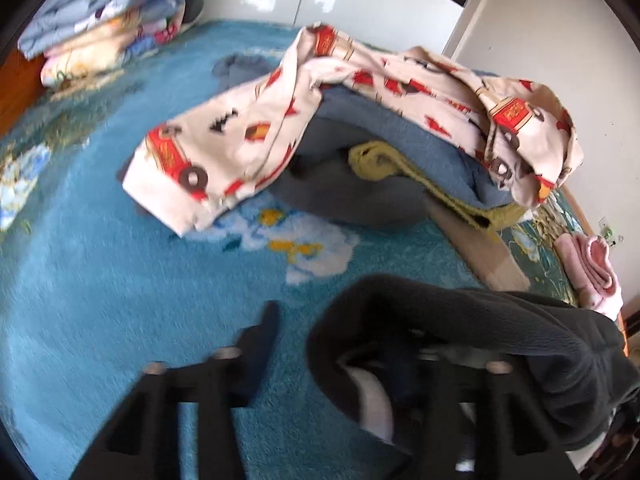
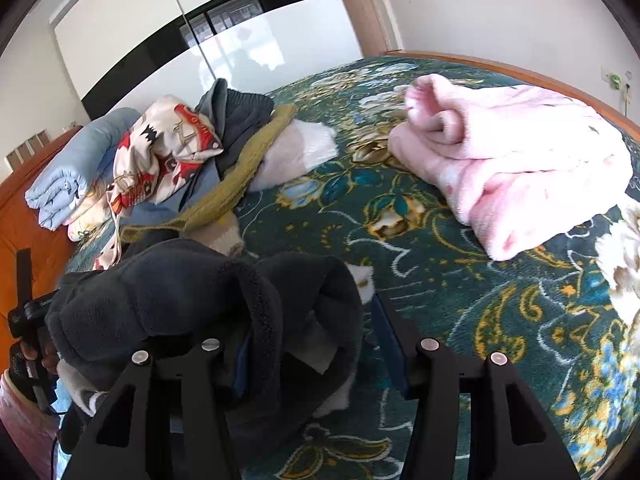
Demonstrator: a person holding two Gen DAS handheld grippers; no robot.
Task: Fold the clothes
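I'm in a home bedroom: a bed point(image 2: 400, 240) with a plush floral blanket and wooden frame, folded quilts point(image 1: 100, 12) far ahead-left of my tool, glossy wardrobe doors point(image 2: 240, 40) beyond, and a wall socket point(image 2: 614, 78).

You are working with two matte black tools: the right tool point(image 2: 312, 344) is showing silver screws and dark blue pads, and the left tool point(image 1: 340, 344) is matching it.
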